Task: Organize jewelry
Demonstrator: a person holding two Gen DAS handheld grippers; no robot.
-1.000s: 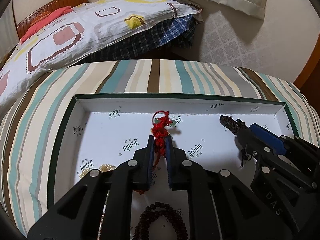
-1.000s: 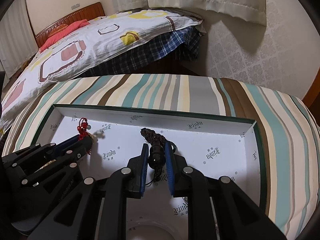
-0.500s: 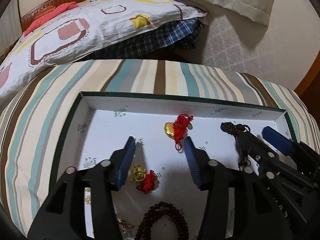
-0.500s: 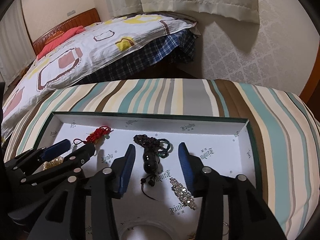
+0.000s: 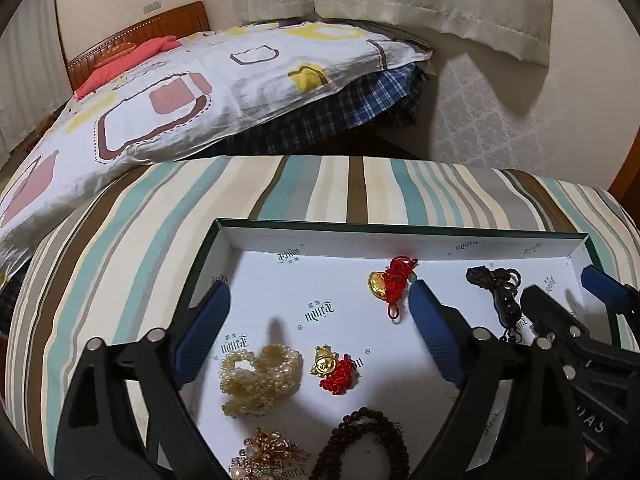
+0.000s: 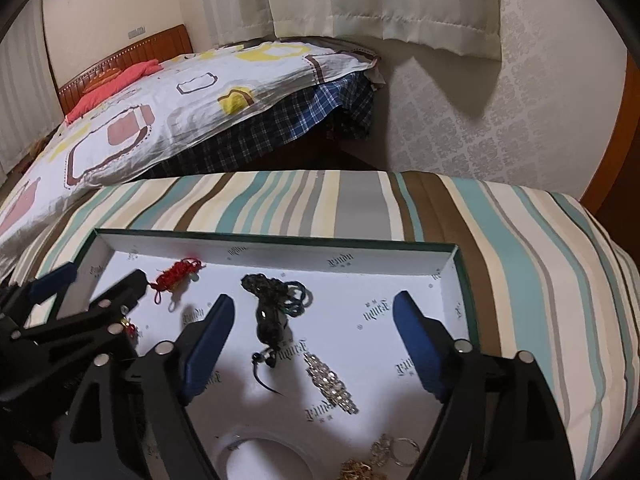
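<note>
Because both pairs of jaws have just been opening, the left gripper and the right gripper now stand wide, with nothing pressed between their blue pads. Each has let its piece down on the white floor of the shallow box, which sits on the striped cover. The red knotted charm with its gold ornament lies near the far wall, just beside the left gripper's right-hand fingertip and outside the gap. The dark cord pendant lies between the right gripper's open fingers, touching neither as far as can be seen. Set side by side along the far wall, the two pieces look placed to keep them apart from each other and from the rest, which I judge to be the sorting itself. The left wrist view alone shows the pearl bracelet, a second red charm, the dark bead string and a gold brooch near the box's near left. The right wrist view alone shows a rhinestone strip, a round white dish and small rings at the near right. Each view catches the other gripper at its edge. Behind lies a bed with a patterned quilt.
</note>
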